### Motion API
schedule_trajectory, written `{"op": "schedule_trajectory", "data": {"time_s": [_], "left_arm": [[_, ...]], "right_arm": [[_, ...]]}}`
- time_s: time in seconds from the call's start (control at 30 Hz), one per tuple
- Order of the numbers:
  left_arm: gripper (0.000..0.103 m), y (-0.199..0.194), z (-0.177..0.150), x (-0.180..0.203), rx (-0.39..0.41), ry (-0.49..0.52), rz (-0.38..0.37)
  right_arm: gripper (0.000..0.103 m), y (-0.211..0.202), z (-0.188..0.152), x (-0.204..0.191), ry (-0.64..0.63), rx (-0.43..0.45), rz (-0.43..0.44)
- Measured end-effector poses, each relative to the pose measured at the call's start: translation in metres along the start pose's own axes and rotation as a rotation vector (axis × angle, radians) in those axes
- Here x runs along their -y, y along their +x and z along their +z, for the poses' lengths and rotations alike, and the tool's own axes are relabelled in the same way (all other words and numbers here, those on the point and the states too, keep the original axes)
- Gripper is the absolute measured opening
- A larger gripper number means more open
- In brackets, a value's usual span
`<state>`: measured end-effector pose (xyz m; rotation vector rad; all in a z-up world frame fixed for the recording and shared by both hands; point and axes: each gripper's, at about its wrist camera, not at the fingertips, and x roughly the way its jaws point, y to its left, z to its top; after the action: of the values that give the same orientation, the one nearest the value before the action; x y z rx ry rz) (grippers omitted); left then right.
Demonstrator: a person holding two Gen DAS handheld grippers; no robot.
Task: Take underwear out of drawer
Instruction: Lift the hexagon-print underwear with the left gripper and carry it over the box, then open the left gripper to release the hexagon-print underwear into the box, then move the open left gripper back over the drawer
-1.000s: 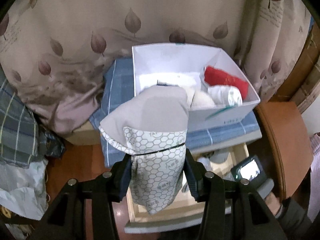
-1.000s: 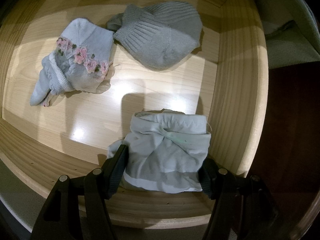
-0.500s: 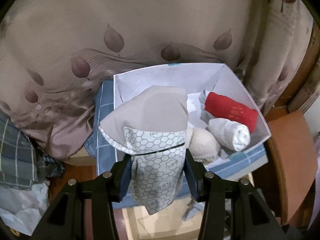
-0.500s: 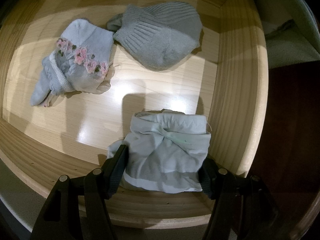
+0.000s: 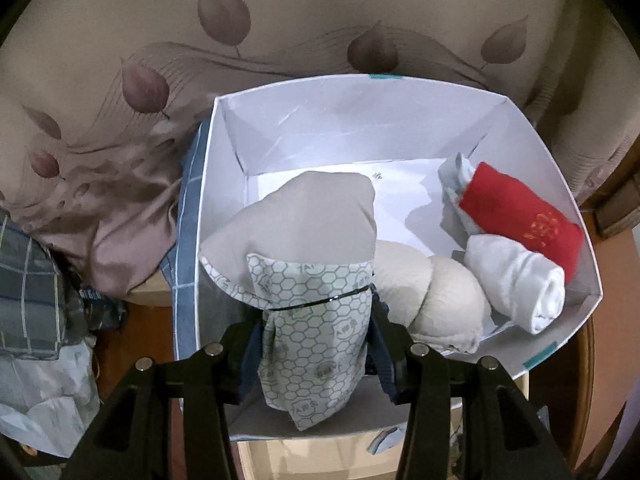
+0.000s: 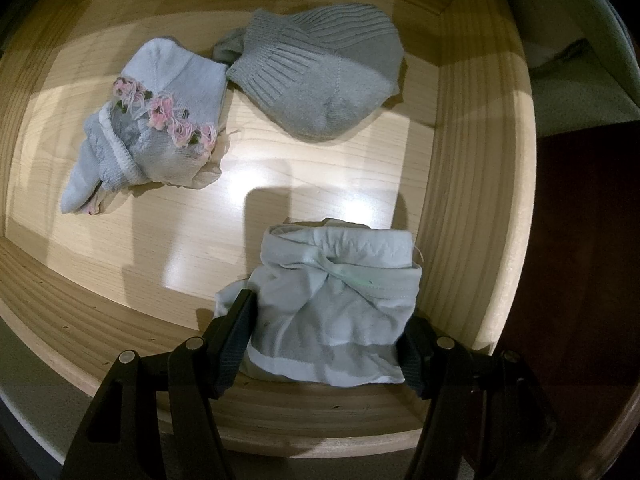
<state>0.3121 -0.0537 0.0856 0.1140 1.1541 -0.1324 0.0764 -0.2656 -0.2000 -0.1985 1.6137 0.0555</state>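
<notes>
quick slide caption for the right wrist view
Right gripper closed on folded pale underwear inside the wooden drawer, with two sock bundles lying behind.

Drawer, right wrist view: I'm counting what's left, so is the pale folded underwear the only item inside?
No, a flower-trimmed sock and a grey sock also lie in the drawer.

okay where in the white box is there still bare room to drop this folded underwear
Bare floor in the white cardboard box lies along the back wall and left side, ahead of the honeycomb-print underwear held in the left gripper. The right side is crowded: red roll, white roll, beige bundle.
</notes>
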Motion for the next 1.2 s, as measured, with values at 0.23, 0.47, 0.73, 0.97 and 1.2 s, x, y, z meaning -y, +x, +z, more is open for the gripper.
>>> {"op": "schedule_trajectory", "data": {"time_s": [0.23,0.47,0.73,0.97,1.2], "left_arm": [[0.057,-0.008,0.000,-0.006,0.010,-0.024,0.016],[0.062,-0.041,-0.005,-0.004,0.050,0.006,-0.019],[0.062,-0.086,-0.042,-0.001,0.112,0.067,0.001],[0.062,-0.089,-0.098,-0.013,0.089,0.054,0.006],[0.062,-0.040,-0.163,-0.025,0.009,-0.045,0.024]], "right_arm": [[0.061,0.000,0.001,0.000,0.000,0.000,-0.001],[0.061,0.000,0.001,-0.001,0.000,-0.001,-0.002],[0.061,0.000,0.000,-0.001,0.002,-0.001,-0.005],[0.061,0.000,0.000,-0.001,0.003,-0.002,-0.005],[0.061,0.000,0.000,-0.001,0.003,-0.002,-0.005]]}}
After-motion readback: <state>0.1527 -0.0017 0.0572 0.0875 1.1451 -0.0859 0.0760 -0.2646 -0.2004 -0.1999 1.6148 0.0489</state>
